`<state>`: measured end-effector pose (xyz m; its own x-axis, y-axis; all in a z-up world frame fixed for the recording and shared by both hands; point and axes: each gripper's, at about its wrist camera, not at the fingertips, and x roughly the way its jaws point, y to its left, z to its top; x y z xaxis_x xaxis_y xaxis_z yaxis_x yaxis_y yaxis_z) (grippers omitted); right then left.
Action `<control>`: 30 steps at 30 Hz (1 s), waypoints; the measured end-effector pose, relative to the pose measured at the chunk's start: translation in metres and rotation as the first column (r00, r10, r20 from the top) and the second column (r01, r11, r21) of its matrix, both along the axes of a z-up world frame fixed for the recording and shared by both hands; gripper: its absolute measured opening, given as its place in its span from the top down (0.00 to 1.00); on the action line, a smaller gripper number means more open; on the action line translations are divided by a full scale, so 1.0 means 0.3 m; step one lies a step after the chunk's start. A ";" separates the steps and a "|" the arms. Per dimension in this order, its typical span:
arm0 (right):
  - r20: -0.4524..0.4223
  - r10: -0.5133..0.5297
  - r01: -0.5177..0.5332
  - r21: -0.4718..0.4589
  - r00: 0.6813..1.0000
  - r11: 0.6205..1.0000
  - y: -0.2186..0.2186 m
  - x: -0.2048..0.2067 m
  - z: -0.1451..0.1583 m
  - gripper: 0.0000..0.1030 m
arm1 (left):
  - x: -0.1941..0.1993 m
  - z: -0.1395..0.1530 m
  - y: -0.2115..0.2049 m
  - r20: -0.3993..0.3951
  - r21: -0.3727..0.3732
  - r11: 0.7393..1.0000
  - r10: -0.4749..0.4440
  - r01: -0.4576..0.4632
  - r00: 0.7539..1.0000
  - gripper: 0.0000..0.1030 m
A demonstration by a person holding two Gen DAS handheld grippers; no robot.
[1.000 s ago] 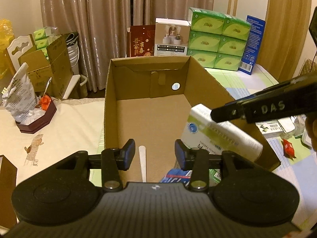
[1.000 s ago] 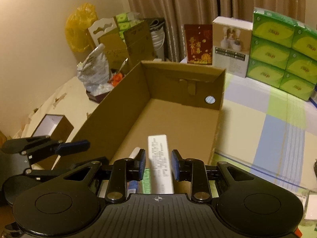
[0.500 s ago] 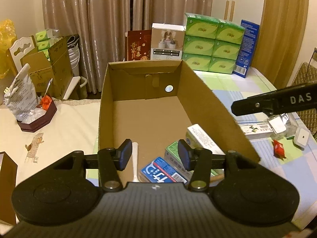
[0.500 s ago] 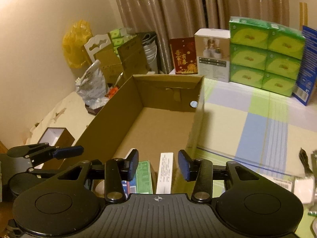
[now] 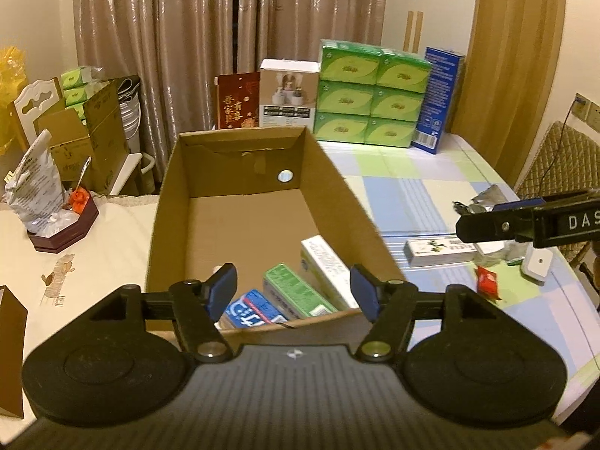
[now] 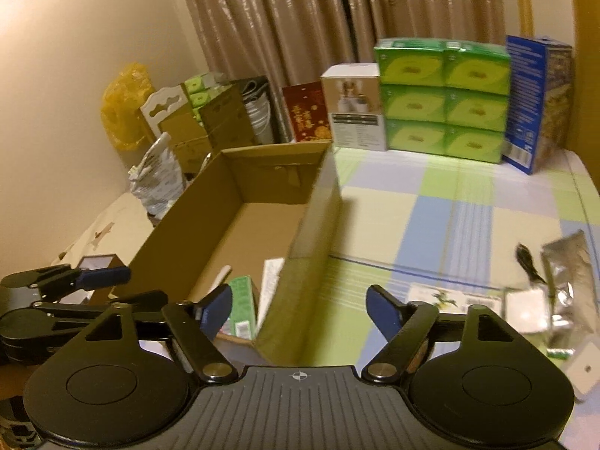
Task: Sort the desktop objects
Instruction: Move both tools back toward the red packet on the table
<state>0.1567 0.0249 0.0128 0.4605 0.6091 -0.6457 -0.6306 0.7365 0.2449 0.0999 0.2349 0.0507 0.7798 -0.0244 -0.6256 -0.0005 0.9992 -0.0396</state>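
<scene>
Checked tablecloth [image 6: 431,221], cardboard box [image 5: 360,221], 2 empty grippers

A plain brown cardboard box [image 5: 258,206] sits on a tablecloth [image 5: 420,191] checked in pale blue, light green and cream. Inside the box lie a white carton [image 5: 325,262], a green carton [image 5: 294,294] and a blue-and-white carton [image 5: 253,309]. Bright green tissue packs [image 5: 369,95] with yellow-green leaf motifs stand at the table's far edge, beside a dark blue box [image 5: 438,99].

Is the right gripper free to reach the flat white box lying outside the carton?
Probably yes: the right gripper is open and empty, and the flat white box lies uncovered on the tablecloth just ahead.
</scene>
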 end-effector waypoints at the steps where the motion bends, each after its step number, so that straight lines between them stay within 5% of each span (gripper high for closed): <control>1: -0.001 -0.007 0.007 0.002 1.000 1.000 -0.018 -0.003 0.002 0.20 | -0.008 0.004 -0.012 0.003 0.000 1.000 -0.002 0.002 1.000 0.34; 15: 0.002 -0.114 0.114 0.001 0.994 0.994 -0.297 -0.051 -0.006 0.03 | -0.049 0.053 -0.219 0.045 0.022 0.997 -0.075 0.074 0.996 0.04; 30: -0.053 -0.281 0.281 -0.008 0.958 0.960 -0.621 -0.092 -0.064 0.02 | -0.033 0.021 -0.436 0.025 0.040 0.984 -0.177 0.176 0.984 0.01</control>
